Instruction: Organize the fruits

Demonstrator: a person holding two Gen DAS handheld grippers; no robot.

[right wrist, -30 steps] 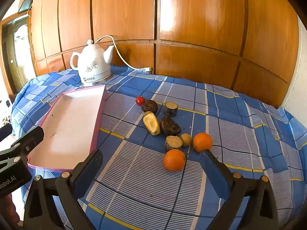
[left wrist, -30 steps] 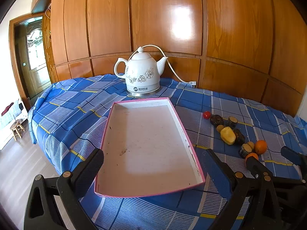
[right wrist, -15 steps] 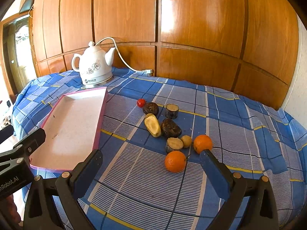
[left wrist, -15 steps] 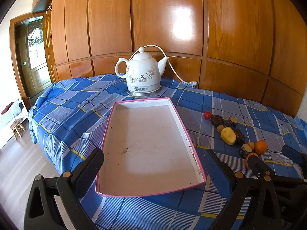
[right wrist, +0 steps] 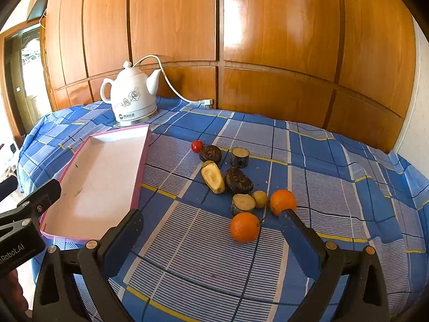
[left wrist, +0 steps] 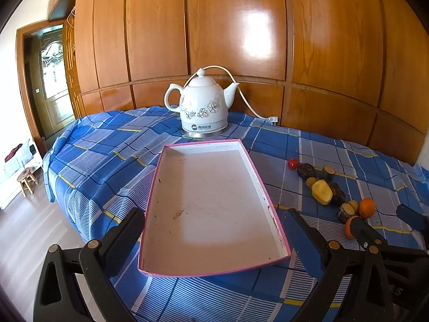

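We hold both grippers wide apart: left gripper (left wrist: 213, 237) over the tray (left wrist: 257, 177), its long axis near-to-far; right gripper (right wrist: 210, 233) before the near orange (right wrist: 244, 227).

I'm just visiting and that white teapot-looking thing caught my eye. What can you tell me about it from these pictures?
The kettle is white and glossy, ceramic by the look, with a round knob on its lid, a loop handle on one side and a short spout on the other. Faded flower prints and a small dark label mark its body. It stands upright on a metal base on the blue checked tablecloth, just behind the pink-edged tray and near the wooden wall. A white cord arcs from behind it to a plug.
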